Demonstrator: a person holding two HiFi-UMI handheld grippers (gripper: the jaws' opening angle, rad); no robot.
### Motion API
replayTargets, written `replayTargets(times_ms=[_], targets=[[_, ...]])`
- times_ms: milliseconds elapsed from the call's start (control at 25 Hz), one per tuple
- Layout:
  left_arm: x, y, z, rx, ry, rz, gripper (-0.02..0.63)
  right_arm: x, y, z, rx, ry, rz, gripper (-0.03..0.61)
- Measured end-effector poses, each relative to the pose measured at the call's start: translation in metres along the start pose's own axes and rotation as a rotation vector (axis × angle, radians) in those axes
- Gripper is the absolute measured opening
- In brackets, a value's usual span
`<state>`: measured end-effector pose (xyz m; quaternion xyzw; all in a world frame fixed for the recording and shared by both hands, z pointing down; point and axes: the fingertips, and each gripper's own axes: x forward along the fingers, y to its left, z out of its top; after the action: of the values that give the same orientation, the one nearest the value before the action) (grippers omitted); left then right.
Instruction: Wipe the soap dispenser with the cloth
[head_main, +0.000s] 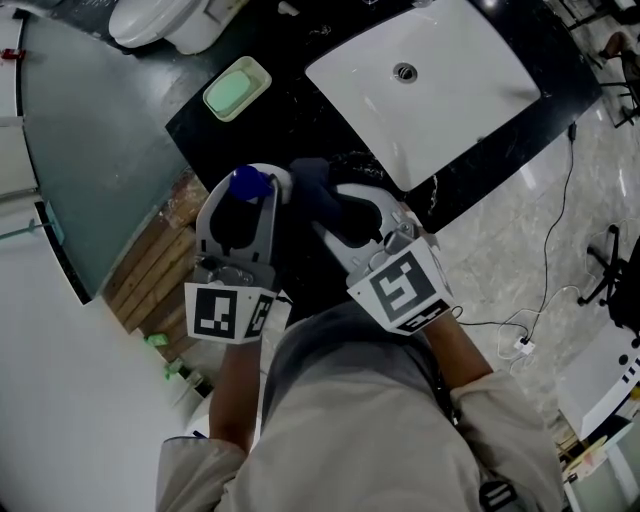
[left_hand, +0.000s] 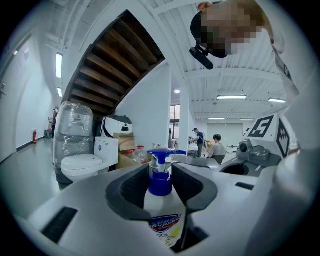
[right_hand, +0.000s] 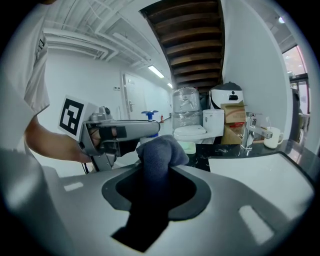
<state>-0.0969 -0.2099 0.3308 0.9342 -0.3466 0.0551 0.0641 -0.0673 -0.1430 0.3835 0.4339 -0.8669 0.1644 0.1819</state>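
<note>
The soap dispenser (left_hand: 165, 222), a white bottle with a blue pump top and a printed label, stood upright between the jaws of the left gripper (head_main: 250, 195). The dark pads pressed in on its shoulders from both sides, so it was clamped rather than loose. From above, it hung over the near edge of the black counter (head_main: 300, 115), to the left of the white basin (head_main: 440, 70).

Just to its right was the cloth (right_hand: 159, 150), a dark blue-grey bundle. The right gripper (right_hand: 155, 172) had its jaws pinched on it, with one lump bulging past the tips and a tail hanging down through the gap. The cloth sat close against the side of the left gripper, but I could not tell whether it touched the bottle itself.

Farther back on the counter lay a pale green soap dish (head_main: 237, 88), well apart from both tools. A chrome faucet (right_hand: 248, 131) and a white mug (right_hand: 272, 137) stood beyond the basin. A white toilet (left_hand: 80, 165) stood off past the counter's end, with wooden slats (head_main: 160, 270) below the person's left arm.
</note>
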Motion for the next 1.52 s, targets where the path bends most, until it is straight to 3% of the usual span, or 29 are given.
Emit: replayTargets(times_ms=[640,920,1520], targets=[[-0.001,0.000,0.000,-0.011,-0.017,-0.007,0.143,0.027,-0.007,-0.055,0.046,0.146,0.025,0.120],[-0.005,-0.003,0.000,-0.012,0.012,-0.026,0.143,0.025,-0.008,-0.059,0.048,0.156,0.019,0.120],[-0.025,-0.007,0.007,0.001,-0.017,-0.052,0.143,0.022,-0.010,-0.063,0.057,0.167,-0.016,0.121]])
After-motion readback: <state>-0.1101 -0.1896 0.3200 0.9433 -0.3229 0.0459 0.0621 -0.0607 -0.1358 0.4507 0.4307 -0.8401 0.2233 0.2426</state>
